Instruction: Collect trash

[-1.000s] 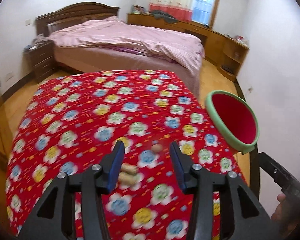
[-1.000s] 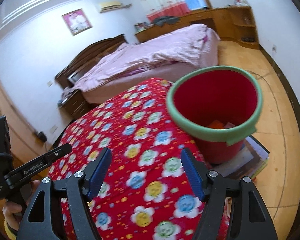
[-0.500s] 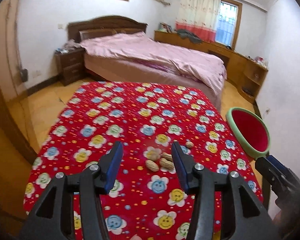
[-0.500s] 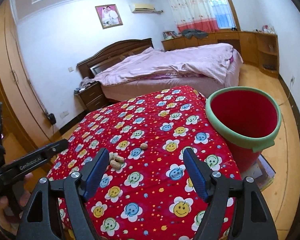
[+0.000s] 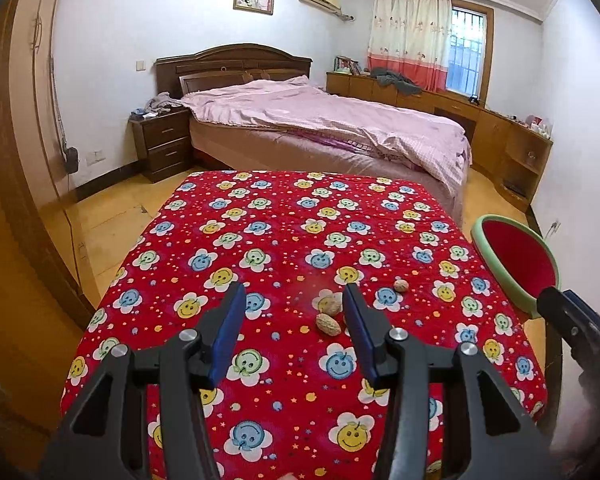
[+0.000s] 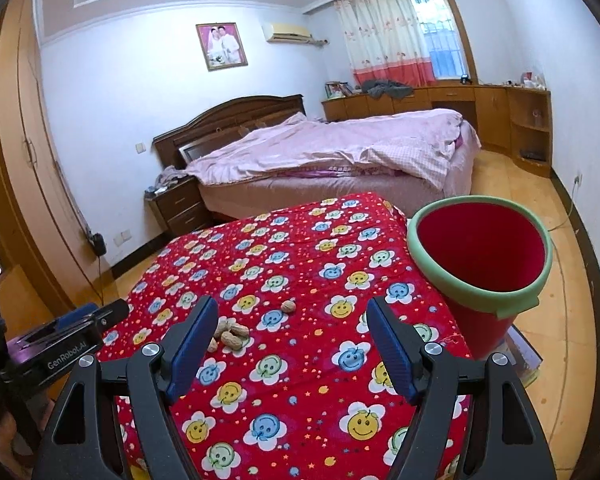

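Note:
A small cluster of peanut shells (image 5: 329, 316) (image 6: 230, 334) lies on the red flowered tablecloth (image 5: 284, 240) (image 6: 300, 360), with one single shell (image 5: 400, 285) (image 6: 288, 306) a little apart to the right. My left gripper (image 5: 294, 336) hangs open above the cloth, the cluster just ahead by its right finger. Further right, my right gripper (image 6: 292, 344) is open wide and holds nothing. A red bucket with a green rim (image 5: 516, 264) (image 6: 480, 256) stands beside the table's right edge.
Past the table stands a bed with a pink quilt (image 5: 320, 128) (image 6: 340, 148), a dark nightstand (image 5: 162, 142) and low wooden cabinets (image 5: 512, 148). A flat stack of papers (image 6: 520, 356) lies under the bucket on the wooden floor. A wardrobe door fills the left side.
Both grippers pulled back and tilted up, so the whole table and room now show. The peanut shells, earlier close under the left fingers, now lie farther ahead.

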### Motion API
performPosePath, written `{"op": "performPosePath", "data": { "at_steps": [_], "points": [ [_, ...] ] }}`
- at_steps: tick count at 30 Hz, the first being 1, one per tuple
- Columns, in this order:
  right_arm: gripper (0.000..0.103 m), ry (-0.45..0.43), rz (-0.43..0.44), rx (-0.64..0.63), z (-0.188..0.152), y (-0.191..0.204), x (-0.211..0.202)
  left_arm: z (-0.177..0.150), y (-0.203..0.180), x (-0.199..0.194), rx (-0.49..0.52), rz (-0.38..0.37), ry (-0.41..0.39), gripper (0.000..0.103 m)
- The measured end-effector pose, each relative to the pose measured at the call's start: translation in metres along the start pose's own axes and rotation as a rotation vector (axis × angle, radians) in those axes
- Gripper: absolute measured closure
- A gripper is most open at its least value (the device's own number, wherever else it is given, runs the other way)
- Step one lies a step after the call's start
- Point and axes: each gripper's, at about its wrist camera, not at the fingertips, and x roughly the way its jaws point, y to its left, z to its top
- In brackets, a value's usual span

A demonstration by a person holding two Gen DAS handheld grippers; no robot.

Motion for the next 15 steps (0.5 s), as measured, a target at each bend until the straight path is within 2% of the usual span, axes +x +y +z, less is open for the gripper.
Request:
{"op": "performPosePath", "data": {
  "at_steps": [15],
  "points": [
    [0.026,0.014,0.000,0.000,-0.0030,-0.0013,0.0032,-0.0022,0.0013,0.0026,-0.005,0.042,-0.007,0.053]
  ]
}}
